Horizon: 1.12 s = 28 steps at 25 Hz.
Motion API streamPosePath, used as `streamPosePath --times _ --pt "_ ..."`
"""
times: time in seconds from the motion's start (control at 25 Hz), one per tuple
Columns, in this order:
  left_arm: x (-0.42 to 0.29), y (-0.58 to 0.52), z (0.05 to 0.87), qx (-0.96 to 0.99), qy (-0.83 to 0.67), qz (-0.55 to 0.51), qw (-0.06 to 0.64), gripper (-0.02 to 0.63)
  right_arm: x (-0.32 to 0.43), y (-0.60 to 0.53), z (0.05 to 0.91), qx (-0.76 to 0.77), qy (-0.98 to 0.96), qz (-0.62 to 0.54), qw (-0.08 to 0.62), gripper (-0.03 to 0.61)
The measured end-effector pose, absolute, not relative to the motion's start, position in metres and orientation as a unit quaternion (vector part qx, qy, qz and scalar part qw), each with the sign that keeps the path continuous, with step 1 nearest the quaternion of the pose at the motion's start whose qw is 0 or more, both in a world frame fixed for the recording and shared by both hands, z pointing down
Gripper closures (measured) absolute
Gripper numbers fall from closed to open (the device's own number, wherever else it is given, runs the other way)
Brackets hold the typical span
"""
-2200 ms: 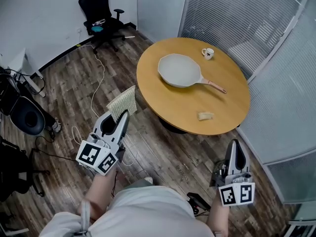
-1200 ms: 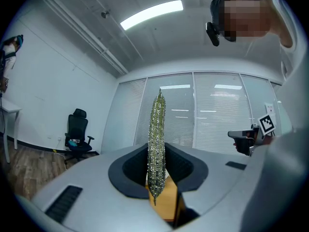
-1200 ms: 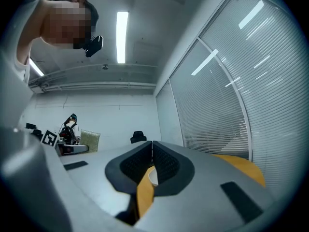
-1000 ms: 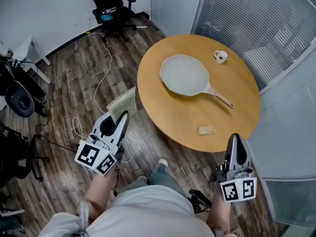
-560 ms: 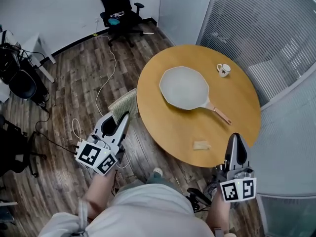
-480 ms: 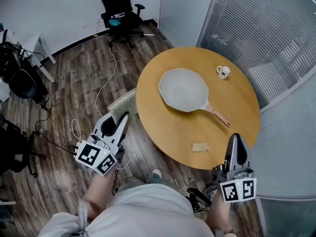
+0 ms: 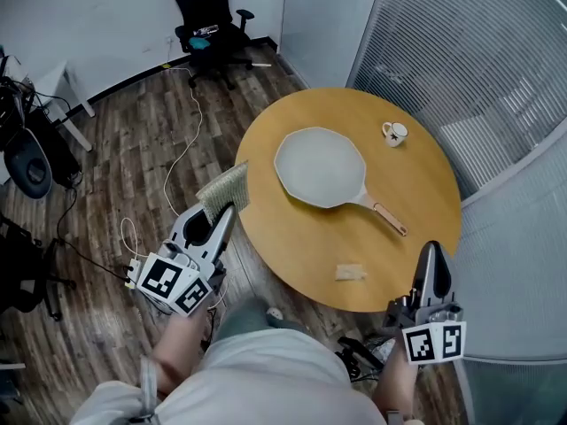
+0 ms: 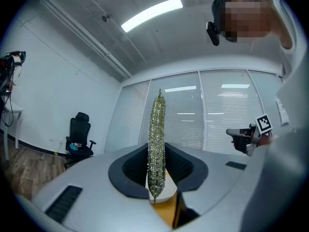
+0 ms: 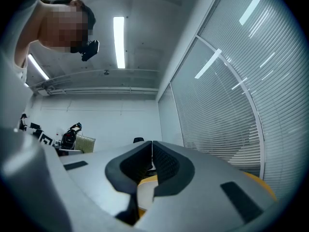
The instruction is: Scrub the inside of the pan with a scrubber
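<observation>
A pale pan [image 7: 320, 166] with a pinkish handle [image 7: 388, 217] lies on the round wooden table [image 7: 416, 171], its inside empty. My left gripper [image 7: 226, 208] is shut on a flat glittery green-gold scrubber [image 7: 223, 188], held just off the table's left edge. In the left gripper view the scrubber [image 8: 156, 146] stands edge-on between the pads. My right gripper [image 7: 431, 251] is shut with nothing in it, near the table's front right edge, apart from the pan handle. The right gripper view shows its jaws [image 9: 151, 159] pressed together and empty.
A small white cup [image 7: 393, 133] stands at the table's far right. A small tan scrap [image 7: 349, 273] lies near the front edge. A black office chair [image 7: 205, 15], floor cables [image 7: 182, 149] and a blinds-covered glass wall [image 7: 478, 69] surround the table.
Both grippers and the view have come nearer to the table. The scrubber now sits at the table's left edge and the right gripper at its front right edge. Neither grip differs.
</observation>
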<state>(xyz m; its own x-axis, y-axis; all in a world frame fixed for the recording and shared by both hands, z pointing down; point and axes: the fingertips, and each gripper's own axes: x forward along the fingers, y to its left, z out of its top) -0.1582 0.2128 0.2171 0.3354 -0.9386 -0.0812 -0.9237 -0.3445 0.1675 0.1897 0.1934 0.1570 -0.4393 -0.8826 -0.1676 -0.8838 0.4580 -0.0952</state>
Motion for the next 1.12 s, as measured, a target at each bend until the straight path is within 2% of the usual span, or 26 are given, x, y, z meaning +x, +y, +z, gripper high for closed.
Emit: streamPosePath --times 0.32,1.12 --pt "-0.163 0.182 0.231 0.82 -0.565 -0.066 0.067 0.531 0.18 0.171 0.17 -0.524 0.846 -0.013 0.092 0.558" --pt "-0.178 0.031 0.213 0.858 -0.508 -0.067 0.042 0.531 0.155 0.069 0.159 -0.569 0.818 0.009 0.086 0.557"
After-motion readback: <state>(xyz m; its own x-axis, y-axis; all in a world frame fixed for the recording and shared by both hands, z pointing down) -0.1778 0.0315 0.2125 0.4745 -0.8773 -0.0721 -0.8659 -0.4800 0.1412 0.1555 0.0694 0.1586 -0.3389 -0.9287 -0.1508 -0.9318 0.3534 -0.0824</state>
